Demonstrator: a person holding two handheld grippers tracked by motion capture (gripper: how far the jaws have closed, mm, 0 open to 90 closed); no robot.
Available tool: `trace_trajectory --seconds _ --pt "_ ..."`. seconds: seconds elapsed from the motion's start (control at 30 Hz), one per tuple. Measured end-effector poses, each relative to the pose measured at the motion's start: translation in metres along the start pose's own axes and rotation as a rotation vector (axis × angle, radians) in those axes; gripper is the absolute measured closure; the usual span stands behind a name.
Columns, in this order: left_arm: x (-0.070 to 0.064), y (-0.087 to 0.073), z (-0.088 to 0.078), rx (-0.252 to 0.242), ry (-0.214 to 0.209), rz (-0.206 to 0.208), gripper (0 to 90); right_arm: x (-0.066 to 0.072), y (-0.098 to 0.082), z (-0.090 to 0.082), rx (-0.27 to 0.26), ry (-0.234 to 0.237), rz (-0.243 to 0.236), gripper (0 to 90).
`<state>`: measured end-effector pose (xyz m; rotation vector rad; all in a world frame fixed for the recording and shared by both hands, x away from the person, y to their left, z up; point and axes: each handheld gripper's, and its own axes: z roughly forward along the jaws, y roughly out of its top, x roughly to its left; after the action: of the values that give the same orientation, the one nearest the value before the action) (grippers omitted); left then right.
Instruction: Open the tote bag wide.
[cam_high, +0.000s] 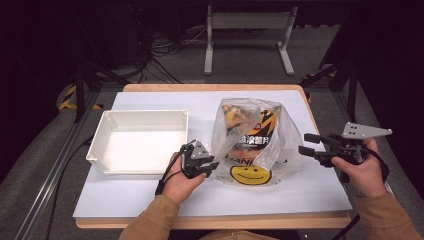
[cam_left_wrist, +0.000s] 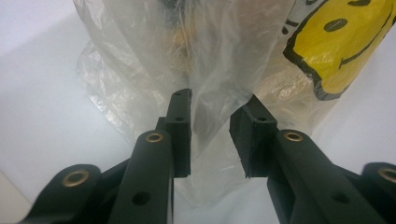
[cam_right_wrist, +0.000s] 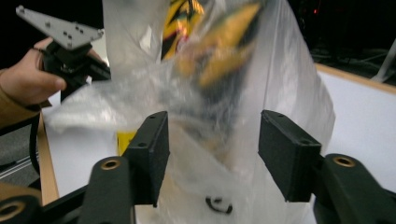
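White table (cam_high: 150, 195) holds tray (cam_high: 107, 131) beside plastic bag (cam_high: 252, 137); left gripper (cam_high: 212, 166) and right gripper (cam_high: 306, 143) gape.

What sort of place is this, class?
Probably a lab or recording studio: a paper-covered table set for a demonstration, loose cables on the grey floor, and dark stand legs around it.

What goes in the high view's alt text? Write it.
A clear plastic bag with a yellow smiley face stands on a white-topped table, an open left gripper at its edge, an open right gripper beside it. A white bin sits left.
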<state>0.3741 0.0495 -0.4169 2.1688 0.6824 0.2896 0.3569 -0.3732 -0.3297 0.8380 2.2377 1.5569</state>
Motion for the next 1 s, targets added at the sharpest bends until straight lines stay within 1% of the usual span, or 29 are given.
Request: trace_trajectory --seconds 0.07,0.13,0.23,0.37,0.43,0.5,0.57,0.63,0.67,0.73,0.77,0.8,0.87,0.97,1.0 --pt "-0.001 0.001 -0.003 -0.008 -0.006 0.001 66.3 0.003 0.013 0.003 -0.02 0.0 -0.01 37.5" --pt "-0.001 0.002 -0.004 -0.013 -0.005 0.004 65.0 0.007 0.023 0.006 -0.031 0.003 -0.012 35.4" --pt "-0.001 0.002 -0.006 -0.023 -0.005 0.002 62.9 0.013 0.038 0.014 -0.045 -0.009 -0.025 32.5" --pt "-0.001 0.002 -0.008 -0.032 -0.008 -0.005 60.0 0.021 0.054 0.029 -0.042 -0.051 -0.053 30.5" --pt "-0.001 0.003 -0.008 -0.033 -0.01 -0.004 59.5 0.022 0.058 0.035 -0.041 -0.065 -0.054 29.9" --pt "-0.001 0.003 -0.009 -0.037 -0.008 0.0 59.6 0.022 0.061 0.042 -0.038 -0.067 -0.051 29.2" --pt "-0.002 0.003 -0.01 -0.042 -0.01 -0.006 59.8 0.022 0.062 0.049 -0.044 -0.066 -0.043 29.3" --pt "-0.002 0.003 -0.01 -0.044 -0.009 -0.004 60.4 0.022 0.062 0.051 -0.042 -0.071 -0.041 29.3" --pt "-0.002 0.004 -0.011 -0.051 -0.01 -0.001 61.1 0.022 0.061 0.056 -0.045 -0.086 -0.037 29.5" --pt "-0.003 0.004 -0.012 -0.055 -0.012 -0.001 61.5 0.022 0.06 0.058 -0.039 -0.099 -0.03 29.4" --pt "-0.003 0.005 -0.012 -0.057 -0.012 0.0 61.5 0.022 0.06 0.06 -0.033 -0.114 -0.032 29.5" --pt "-0.003 0.005 -0.012 -0.057 -0.012 0.0 61.7 0.022 0.06 0.06 -0.033 -0.114 -0.032 29.5" --pt "-0.004 0.005 -0.012 -0.06 -0.012 0.004 61.8 0.023 0.058 0.063 -0.028 -0.152 -0.043 30.4" --pt "-0.004 0.005 -0.012 -0.063 -0.012 0.004 61.9 0.025 0.055 0.066 -0.02 -0.182 -0.037 31.1" --pt "-0.004 0.005 -0.012 -0.065 -0.011 0.005 61.9 0.024 0.054 0.067 -0.015 -0.193 -0.035 33.1"
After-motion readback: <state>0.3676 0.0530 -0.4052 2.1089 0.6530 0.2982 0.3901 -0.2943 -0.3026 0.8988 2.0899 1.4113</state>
